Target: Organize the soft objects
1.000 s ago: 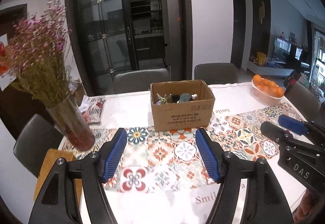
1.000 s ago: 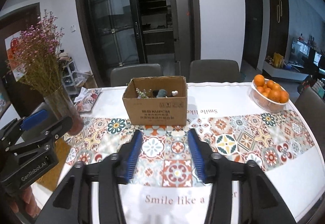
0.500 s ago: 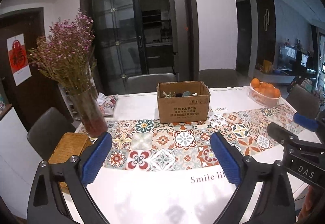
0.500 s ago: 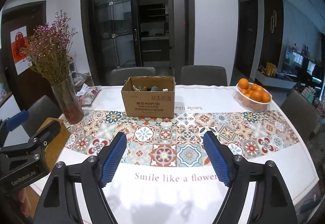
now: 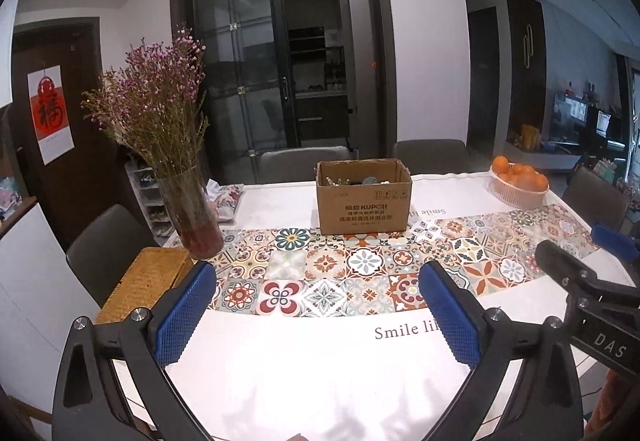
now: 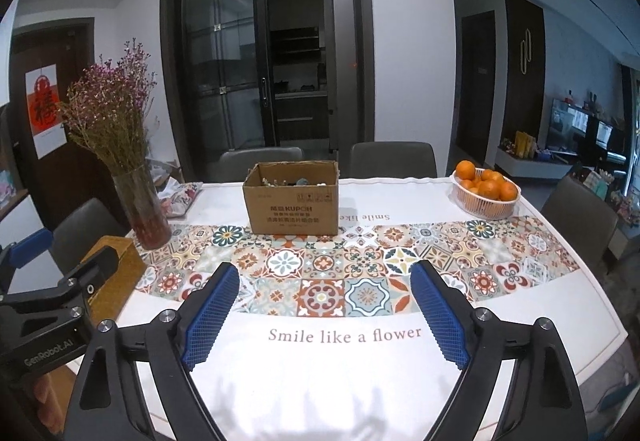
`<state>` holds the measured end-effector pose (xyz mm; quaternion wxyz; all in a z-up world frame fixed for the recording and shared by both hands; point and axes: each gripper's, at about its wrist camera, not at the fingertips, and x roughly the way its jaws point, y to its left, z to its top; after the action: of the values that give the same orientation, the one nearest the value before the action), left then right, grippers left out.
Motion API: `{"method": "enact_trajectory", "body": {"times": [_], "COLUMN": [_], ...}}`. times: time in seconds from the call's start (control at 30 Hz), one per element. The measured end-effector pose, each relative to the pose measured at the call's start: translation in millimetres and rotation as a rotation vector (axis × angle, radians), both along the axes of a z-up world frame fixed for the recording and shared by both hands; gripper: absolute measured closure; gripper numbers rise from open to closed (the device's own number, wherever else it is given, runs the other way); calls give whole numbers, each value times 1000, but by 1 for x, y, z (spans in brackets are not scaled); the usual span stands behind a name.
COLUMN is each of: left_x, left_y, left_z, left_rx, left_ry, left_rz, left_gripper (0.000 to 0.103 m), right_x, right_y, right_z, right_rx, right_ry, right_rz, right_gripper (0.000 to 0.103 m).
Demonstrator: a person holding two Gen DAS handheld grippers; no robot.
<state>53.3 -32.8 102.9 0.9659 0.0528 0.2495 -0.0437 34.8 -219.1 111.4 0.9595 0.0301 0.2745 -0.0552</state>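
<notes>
1. Your left gripper (image 5: 316,305) hovers over the near edge of the counter (image 5: 320,373) with its jaws spread wide and nothing between them.
2. Your right gripper (image 6: 324,305) hovers beside it; its jaws are opening, and only the bare cloth shows between them.
3. The cardboard box (image 6: 294,207) stands upright on the far half of the counter, straddling the far edge of the tiled runner (image 6: 360,265). Its long axis runs left to right across your view, open top up, printed long side facing you.
4. The soft objects (image 6: 298,183) lie inside the box; only their tops show above the rim, too small to tell which way each one points.
5. A glass vase of dried flowers (image 5: 192,209) stands left of the box, and a basket of oranges (image 6: 486,193) sits well to its right.
</notes>
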Motion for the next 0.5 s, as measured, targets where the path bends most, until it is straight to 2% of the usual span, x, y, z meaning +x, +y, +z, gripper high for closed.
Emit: {"method": "enact_trajectory", "body": {"times": [0.2, 0.5], "left_x": [-11, -13], "left_y": [-5, -10], "left_z": [1, -1], "left_rx": [22, 20], "left_ry": [-38, -36], "left_rz": [0, -10], "left_gripper": [0, 0], "right_x": [-8, -14], "right_y": [-7, -13], "right_z": [-1, -3], "right_rx": [5, 9], "right_ry": [-3, 1], "right_rz": [-17, -24], "right_gripper": [14, 14]}}
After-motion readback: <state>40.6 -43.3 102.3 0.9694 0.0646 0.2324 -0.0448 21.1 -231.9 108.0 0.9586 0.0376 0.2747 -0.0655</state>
